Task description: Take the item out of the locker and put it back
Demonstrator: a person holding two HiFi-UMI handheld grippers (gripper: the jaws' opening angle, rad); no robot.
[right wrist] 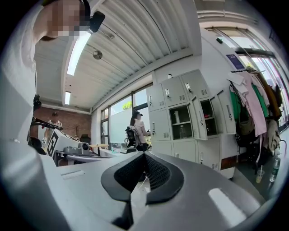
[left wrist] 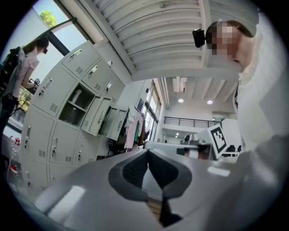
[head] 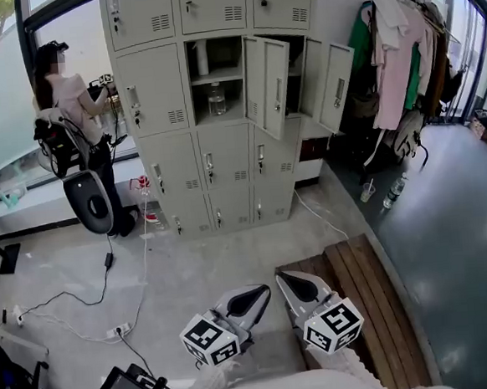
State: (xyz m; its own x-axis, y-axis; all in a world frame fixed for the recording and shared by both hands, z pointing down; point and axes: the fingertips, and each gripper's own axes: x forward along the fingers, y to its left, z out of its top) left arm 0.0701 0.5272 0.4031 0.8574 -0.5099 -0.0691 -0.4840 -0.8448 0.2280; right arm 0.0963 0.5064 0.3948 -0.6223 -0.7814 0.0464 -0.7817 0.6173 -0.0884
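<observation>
The grey locker bank [head: 220, 107] stands well ahead of me across the floor. One compartment is open, with its door [head: 267, 85] swung out. A clear bottle [head: 217, 99] stands on its lower shelf and a white roll [head: 202, 57] on the upper one. The compartment to its right is open too, behind door [head: 335, 75]. My left gripper [head: 257, 297] and right gripper [head: 289, 281] are held low near my body, far from the lockers. Both are shut and hold nothing. In the right gripper view, the open locker [right wrist: 181, 122] lies beyond my right gripper [right wrist: 144, 155]. In the left gripper view, it [left wrist: 74, 106] is beyond my left gripper [left wrist: 148, 153].
A person [head: 73, 102] stands at the left end of the lockers. A wooden bench [head: 365, 297] lies at my right. Clothes hang on a rack [head: 404, 51], with a cup [head: 367, 191] and bottle [head: 394, 190] on the floor below. Cables and a power strip [head: 117, 330] lie at left.
</observation>
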